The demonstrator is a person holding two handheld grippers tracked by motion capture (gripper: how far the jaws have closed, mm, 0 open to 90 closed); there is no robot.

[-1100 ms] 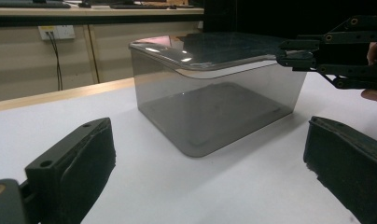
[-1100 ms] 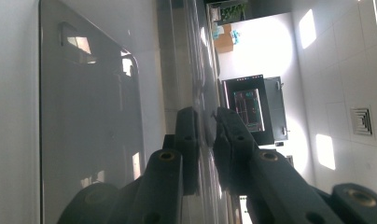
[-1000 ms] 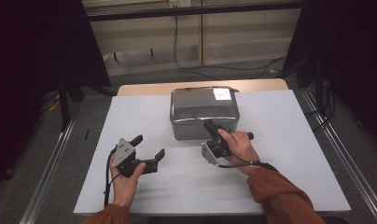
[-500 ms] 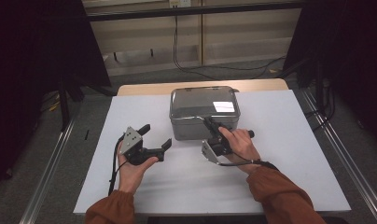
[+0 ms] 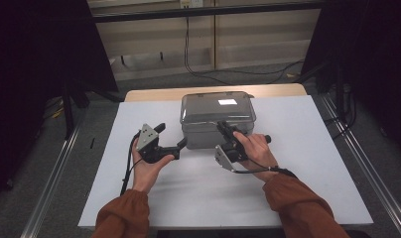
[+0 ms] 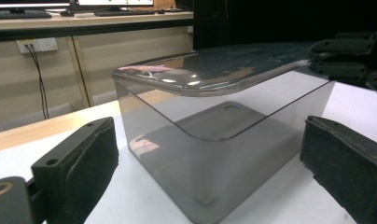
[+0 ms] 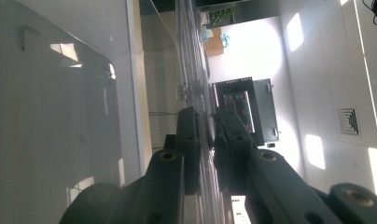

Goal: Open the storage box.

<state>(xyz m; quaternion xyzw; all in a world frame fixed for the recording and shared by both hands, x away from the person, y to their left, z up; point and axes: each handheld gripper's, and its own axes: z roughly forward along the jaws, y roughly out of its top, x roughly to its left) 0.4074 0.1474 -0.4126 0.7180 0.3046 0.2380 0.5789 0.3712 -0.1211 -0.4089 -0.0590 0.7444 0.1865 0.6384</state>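
**Lid edge pinched, left side not yet braced**

A clear grey plastic box (image 5: 217, 119) sits at the far middle of the white counter (image 5: 298, 188), its lid (image 6: 214, 70) lying on top. The right gripper (image 5: 227, 133) is turned on its side at the box's near right edge; in the right gripper view its jaws are clenched on the thin rim of the lid. The left gripper (image 5: 174, 145) hangs just beside the box's near left corner, jaws released and wide, framing that corner without touching it.

The main risk is judged to be the light box moving with the lid. If the right gripper lifts before the left one steadies the body, the whole box may tip or slide. The narrow rim could also slip out of the pinch.
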